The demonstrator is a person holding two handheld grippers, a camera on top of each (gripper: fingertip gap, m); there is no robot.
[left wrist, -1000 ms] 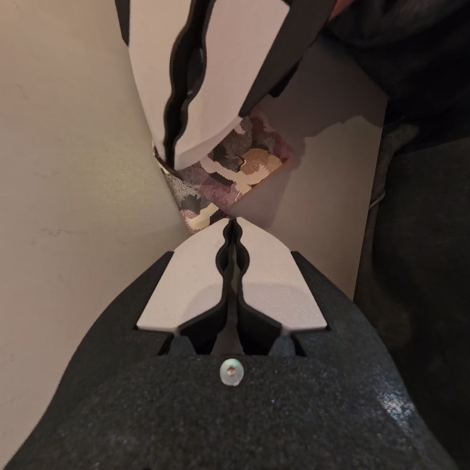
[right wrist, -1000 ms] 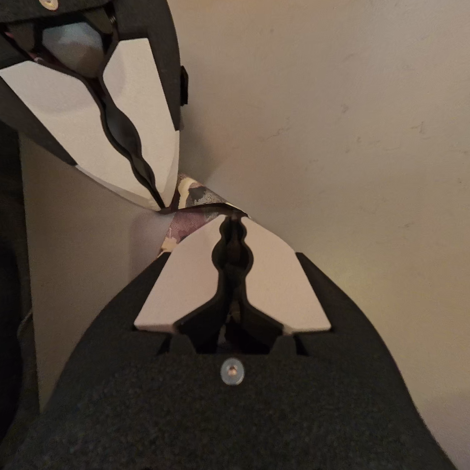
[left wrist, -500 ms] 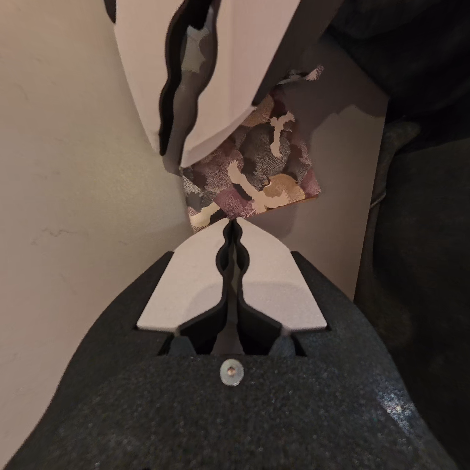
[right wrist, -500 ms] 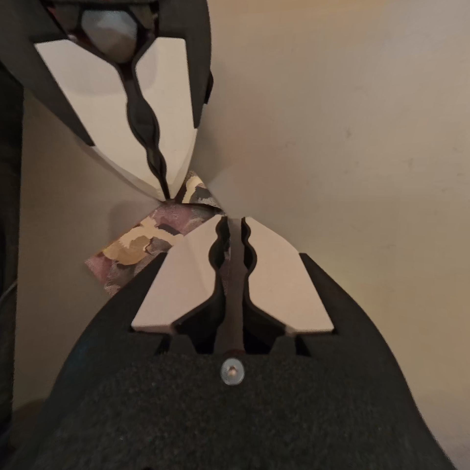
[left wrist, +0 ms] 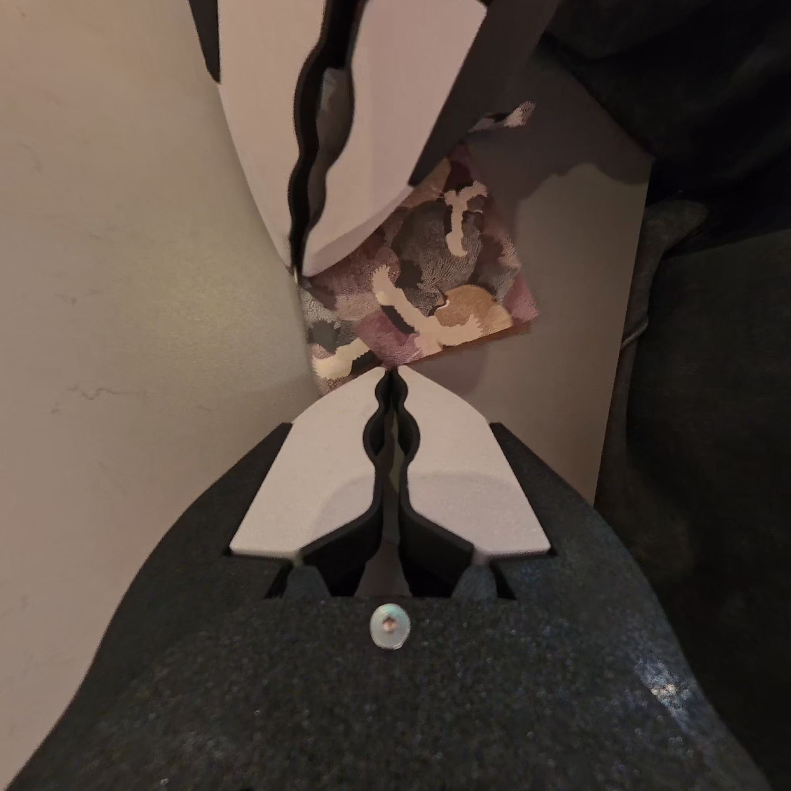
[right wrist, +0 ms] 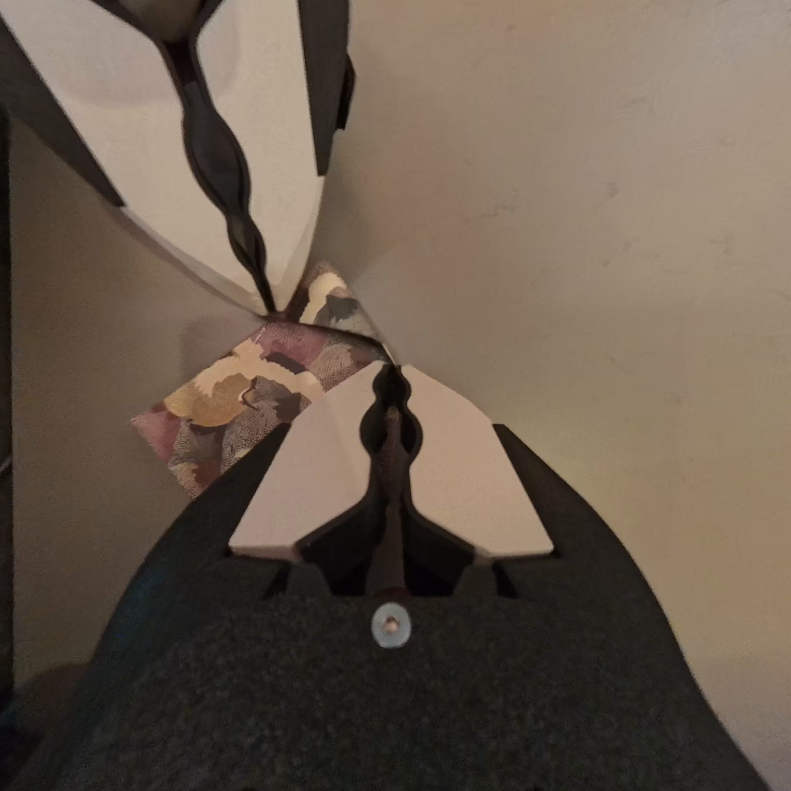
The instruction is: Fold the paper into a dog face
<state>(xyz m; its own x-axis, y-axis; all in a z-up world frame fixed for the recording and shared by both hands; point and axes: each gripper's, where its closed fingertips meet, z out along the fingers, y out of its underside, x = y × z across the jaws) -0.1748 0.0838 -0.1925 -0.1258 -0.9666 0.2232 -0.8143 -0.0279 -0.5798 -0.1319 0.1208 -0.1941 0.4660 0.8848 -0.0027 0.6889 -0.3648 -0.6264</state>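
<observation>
The paper is a small folded sheet with a purple, grey and tan pattern, held just above the beige table. My left gripper is shut on its near corner. My right gripper comes in from the top of the left wrist view and pinches the paper's left edge. In the right wrist view my right gripper is shut, with paper showing between its fingers. A flap of the paper spreads to its left. The left gripper pinches the paper from the upper left.
The table's edge runs down the right side of the left wrist view, with dark fabric beyond it. In the right wrist view the bare table stretches to the right.
My right gripper loosened half a second ago and has closed again farther onto the paper. The paper's flap has swung out and shows more of its pattern. The left gripper kept its hold.
</observation>
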